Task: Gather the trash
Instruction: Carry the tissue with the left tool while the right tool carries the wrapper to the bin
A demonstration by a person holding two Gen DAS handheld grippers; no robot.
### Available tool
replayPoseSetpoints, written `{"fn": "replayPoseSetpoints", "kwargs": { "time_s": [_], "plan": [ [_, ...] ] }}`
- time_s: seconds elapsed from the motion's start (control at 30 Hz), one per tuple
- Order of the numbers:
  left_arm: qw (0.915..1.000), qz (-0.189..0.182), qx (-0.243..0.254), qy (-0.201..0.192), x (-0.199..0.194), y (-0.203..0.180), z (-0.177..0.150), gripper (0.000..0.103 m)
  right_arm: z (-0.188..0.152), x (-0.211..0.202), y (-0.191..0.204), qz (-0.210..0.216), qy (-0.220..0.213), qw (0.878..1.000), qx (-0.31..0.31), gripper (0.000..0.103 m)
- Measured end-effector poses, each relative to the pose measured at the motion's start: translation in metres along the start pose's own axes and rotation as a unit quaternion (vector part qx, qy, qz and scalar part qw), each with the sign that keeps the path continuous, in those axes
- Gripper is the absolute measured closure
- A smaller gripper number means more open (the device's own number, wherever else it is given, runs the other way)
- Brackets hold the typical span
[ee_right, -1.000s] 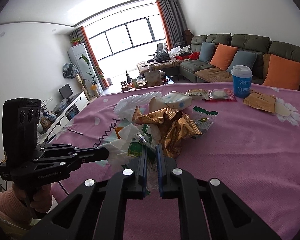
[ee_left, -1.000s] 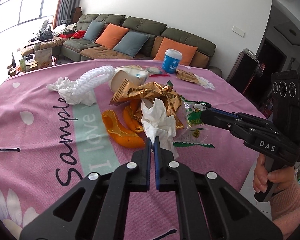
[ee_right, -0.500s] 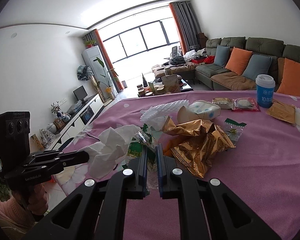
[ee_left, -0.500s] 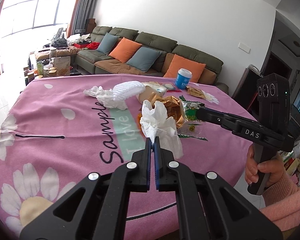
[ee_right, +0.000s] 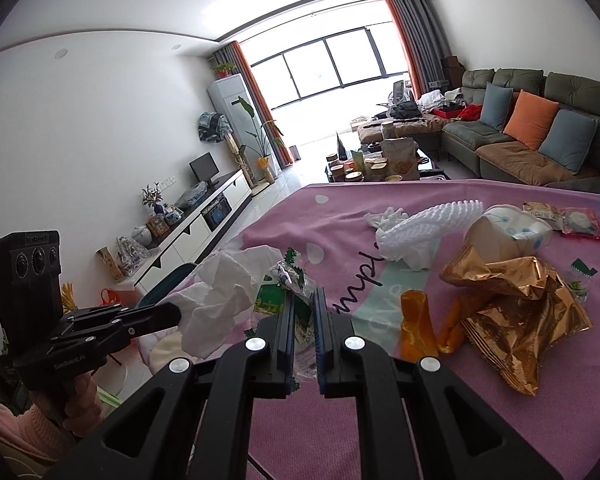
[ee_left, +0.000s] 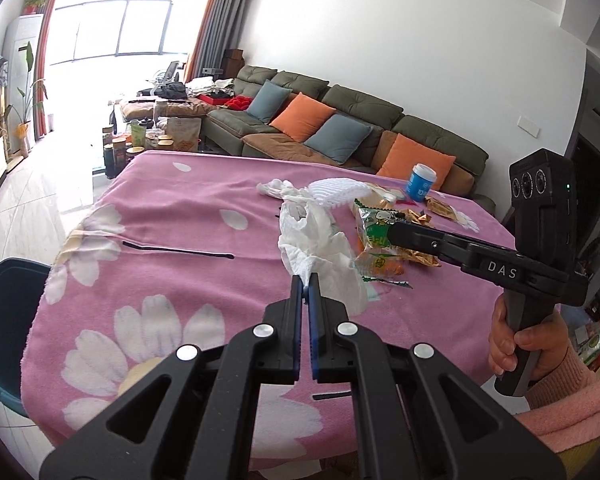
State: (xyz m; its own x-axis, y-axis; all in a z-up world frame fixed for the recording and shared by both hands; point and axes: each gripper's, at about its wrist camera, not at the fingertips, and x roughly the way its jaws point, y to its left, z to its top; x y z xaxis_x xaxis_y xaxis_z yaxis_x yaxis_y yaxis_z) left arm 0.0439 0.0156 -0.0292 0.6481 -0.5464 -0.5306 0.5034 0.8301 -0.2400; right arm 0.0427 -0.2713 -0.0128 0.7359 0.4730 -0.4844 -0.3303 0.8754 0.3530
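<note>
My left gripper (ee_left: 307,282) is shut on a crumpled white tissue (ee_left: 316,252), held in the air above the pink tablecloth (ee_left: 160,264). My right gripper (ee_right: 303,297) is shut on a green and clear snack wrapper (ee_right: 288,284). That wrapper (ee_left: 374,232) also shows in the left wrist view at the tip of the right gripper (ee_left: 392,230). The tissue (ee_right: 220,300) and the left gripper (ee_right: 178,314) appear at the left of the right wrist view. A dark teal bin (ee_left: 4,320) stands by the table's left edge.
On the cloth lie a gold foil bag (ee_right: 516,312), orange peel (ee_right: 418,324), a white foam net (ee_right: 428,224), a paper cup (ee_right: 508,232), small packets (ee_right: 580,222) and a blue cup (ee_left: 422,182). A sofa (ee_left: 360,128) and a cluttered coffee table (ee_right: 384,160) stand beyond.
Both grippers have swung left, away from the pile, carrying the tissue and the wrapper off the cloth. The teal bin has come into the left wrist view.
</note>
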Motion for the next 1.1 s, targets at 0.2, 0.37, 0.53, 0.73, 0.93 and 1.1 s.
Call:
{"fn": "replayPoseSetpoints", "kwargs": {
  "time_s": [0.2,0.37,0.53,0.73,0.93,1.1],
  "plan": [
    [0.999,0.035,-0.023,-0.015,-0.025,0.027,-0.002,0.1,0.007,0.024,0.024,0.027,0.015,0.999,-0.017,0.095],
    [0.9969,0.062,-0.04,-0.028,-0.044,0.047,-0.004,0.1,0.014,0.042,0.043,0.048,0.022,0.998,-0.031,0.095],
    [0.9937,0.087,-0.058,-0.04,-0.063,0.066,-0.008,0.1,0.021,0.059,0.063,0.067,0.03,0.996,-0.046,0.095],
    [0.988,0.121,-0.08,-0.053,-0.083,0.087,-0.014,0.1,0.027,0.078,0.085,0.091,0.043,0.993,-0.06,0.095],
    [0.9808,0.155,-0.101,-0.063,-0.1,0.11,-0.018,0.1,0.035,0.098,0.105,0.109,0.053,0.99,-0.073,0.095],
    [0.9738,0.18,-0.121,-0.069,-0.114,0.127,-0.021,0.1,0.042,0.114,0.121,0.126,0.058,0.987,-0.084,0.095]
  ]
}}
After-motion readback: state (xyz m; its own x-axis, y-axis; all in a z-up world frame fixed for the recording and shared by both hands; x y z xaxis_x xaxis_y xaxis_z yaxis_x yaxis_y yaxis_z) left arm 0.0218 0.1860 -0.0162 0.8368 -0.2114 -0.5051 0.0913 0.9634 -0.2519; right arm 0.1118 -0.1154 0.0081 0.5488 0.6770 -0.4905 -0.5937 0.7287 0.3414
